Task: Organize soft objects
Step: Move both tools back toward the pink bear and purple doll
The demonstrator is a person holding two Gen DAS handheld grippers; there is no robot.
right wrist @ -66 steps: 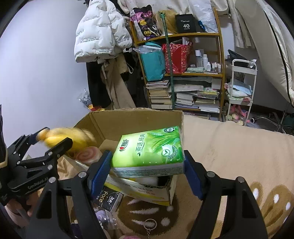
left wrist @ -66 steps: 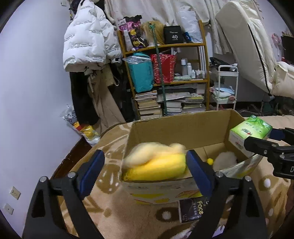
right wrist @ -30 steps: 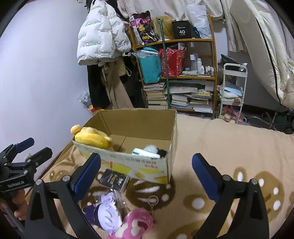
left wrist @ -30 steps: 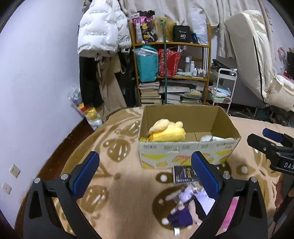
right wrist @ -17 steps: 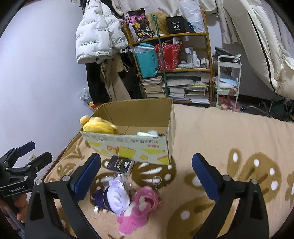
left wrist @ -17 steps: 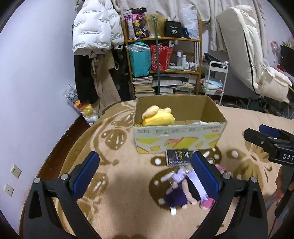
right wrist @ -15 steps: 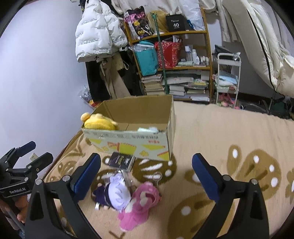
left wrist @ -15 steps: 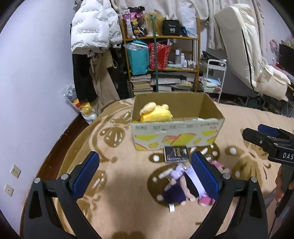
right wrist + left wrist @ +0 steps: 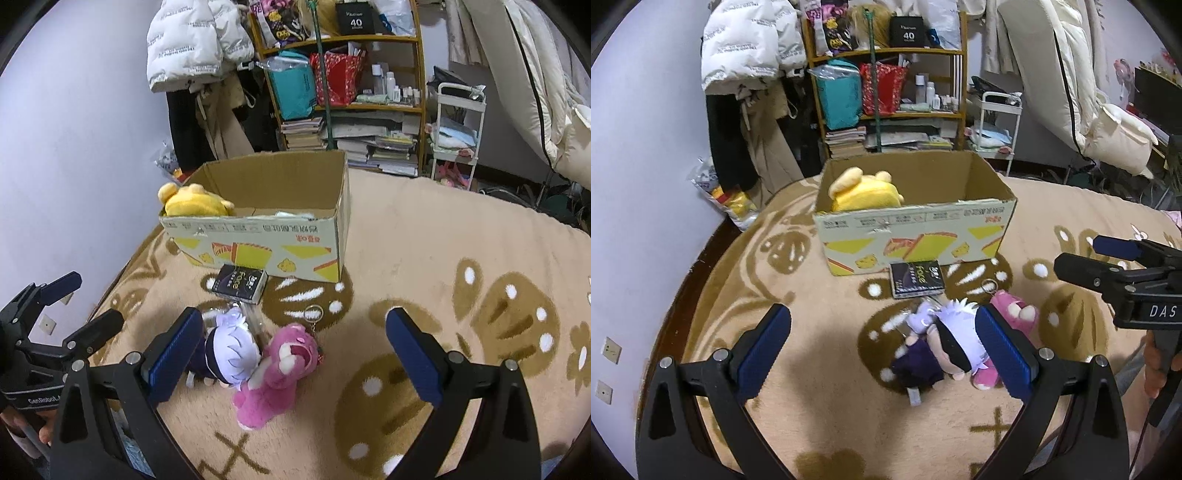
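Open cardboard box (image 9: 916,236) (image 9: 266,240) upright on tan patterned rug, yellow print on front wall. Yellow plush (image 9: 864,192) (image 9: 194,203) inside at left end, poking above rim; pale item edge (image 9: 295,214) barely visible deeper inside. Black tissue pack (image 9: 916,278) (image 9: 238,282) flat on rug, touching box front. Just in front: white-haired doll in dark outfit (image 9: 945,345) (image 9: 225,349) lying on its side, pressed against pink plush (image 9: 1012,321) (image 9: 280,365) with keyring, also lying down.
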